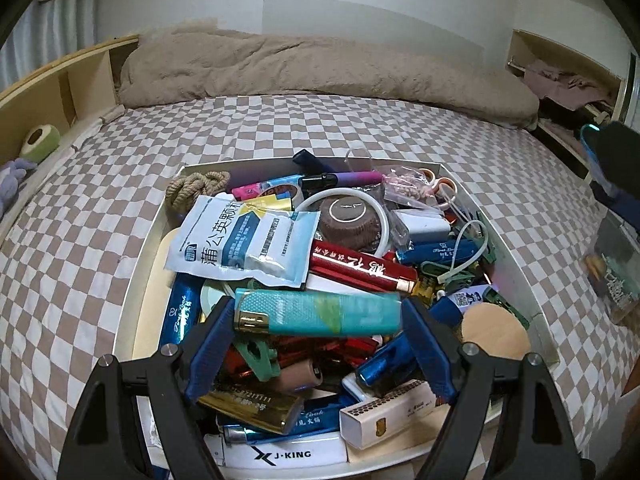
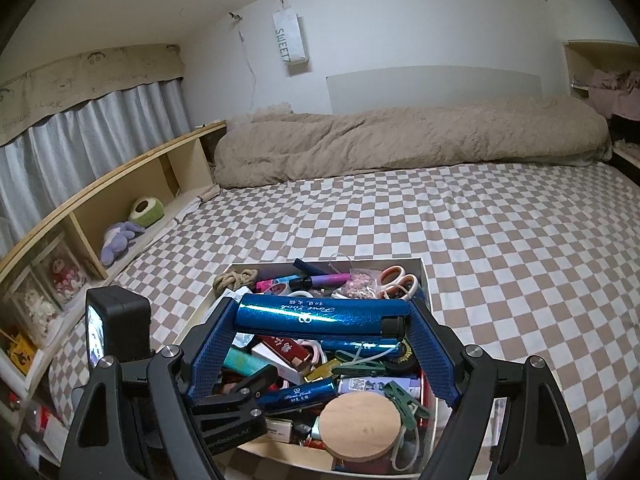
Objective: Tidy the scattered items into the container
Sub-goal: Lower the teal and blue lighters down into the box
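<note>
A white box (image 1: 136, 280) on the checkered bed is piled with lighters, packets, clips and other small things. My left gripper (image 1: 318, 308) hovers low over its near half, and a teal lighter (image 1: 312, 314) lies crosswise between the blue fingertips. The lighter's right end is blurred and stands just off the pad, so the jaws are open around it. My right gripper (image 2: 320, 312) is above the same box (image 2: 426, 276), shut on a long glossy blue lighter (image 2: 316, 316) that it holds by both ends.
A white-and-blue medicine sachet (image 1: 244, 240), a red lighter (image 1: 360, 268) and a round wooden lid (image 2: 362, 426) lie on the heap. A beige duvet (image 2: 400, 140) lies along the wall behind. Wooden shelves (image 2: 120, 192) with plush toys run down the left.
</note>
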{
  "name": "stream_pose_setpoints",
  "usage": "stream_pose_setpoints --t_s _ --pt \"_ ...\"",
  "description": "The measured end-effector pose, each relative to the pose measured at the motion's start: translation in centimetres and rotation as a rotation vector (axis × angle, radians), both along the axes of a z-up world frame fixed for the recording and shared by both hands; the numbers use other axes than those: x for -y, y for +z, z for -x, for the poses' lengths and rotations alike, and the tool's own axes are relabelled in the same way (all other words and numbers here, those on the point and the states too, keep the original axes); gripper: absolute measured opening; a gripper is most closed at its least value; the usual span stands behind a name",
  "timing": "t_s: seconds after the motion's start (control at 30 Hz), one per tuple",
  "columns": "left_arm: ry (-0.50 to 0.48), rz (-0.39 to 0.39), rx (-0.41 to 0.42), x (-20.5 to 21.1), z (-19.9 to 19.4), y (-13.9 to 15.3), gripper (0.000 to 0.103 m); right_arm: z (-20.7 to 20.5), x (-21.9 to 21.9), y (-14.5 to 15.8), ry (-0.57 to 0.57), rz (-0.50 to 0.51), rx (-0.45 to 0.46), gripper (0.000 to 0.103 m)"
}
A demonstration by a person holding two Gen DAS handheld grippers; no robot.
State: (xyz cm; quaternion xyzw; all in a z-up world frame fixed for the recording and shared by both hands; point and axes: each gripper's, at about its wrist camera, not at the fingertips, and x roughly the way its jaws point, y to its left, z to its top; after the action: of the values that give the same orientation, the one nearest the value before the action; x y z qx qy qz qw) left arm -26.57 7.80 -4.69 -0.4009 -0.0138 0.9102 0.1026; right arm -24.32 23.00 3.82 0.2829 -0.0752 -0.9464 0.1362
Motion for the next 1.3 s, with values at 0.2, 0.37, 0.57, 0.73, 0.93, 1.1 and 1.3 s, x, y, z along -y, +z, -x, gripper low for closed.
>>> stream_pose_setpoints --t_s 0.2,0.37,0.57,0.73,0.93,1.1,1.3 --pt "0.006 -0.017 -0.027 1.2 -0.8 0.8 0.096 0.7 0.5 -0.1 0.001 0.0 0.013 0.084" --pt "0.02 -0.01 -0.055 2.0 -1.5 1.5 0.096 1.2 0.6 -1.1 -0.003 -0.005 0.048 0.084" --pt "0.024 -0.011 -0.051 2.5 -1.5 1.4 0.096 1.4 0.3 -3.0 -0.014 -0.042 0.099 0.084" --pt "0.027 -0.022 -0.05 2.9 -1.6 1.4 0.096 1.5 -0.2 -4.9 -0.023 -0.081 0.149 0.084" --pt "0.031 -0.039 -0.054 3.3 -1.7 1.6 0.096 1.9 -0.6 -6.6 -0.029 -0.106 0.188 0.084" --pt "0.036 -0.041 -0.06 3.6 -1.9 1.8 0.096 2.6 -0.5 -7.6 -0.033 -0.147 0.197 0.084" --pt "0.045 -0.048 -0.06 4.1 -2.0 1.9 0.096 3.4 -0.3 -8.4 -0.036 -0.154 0.205 0.084"
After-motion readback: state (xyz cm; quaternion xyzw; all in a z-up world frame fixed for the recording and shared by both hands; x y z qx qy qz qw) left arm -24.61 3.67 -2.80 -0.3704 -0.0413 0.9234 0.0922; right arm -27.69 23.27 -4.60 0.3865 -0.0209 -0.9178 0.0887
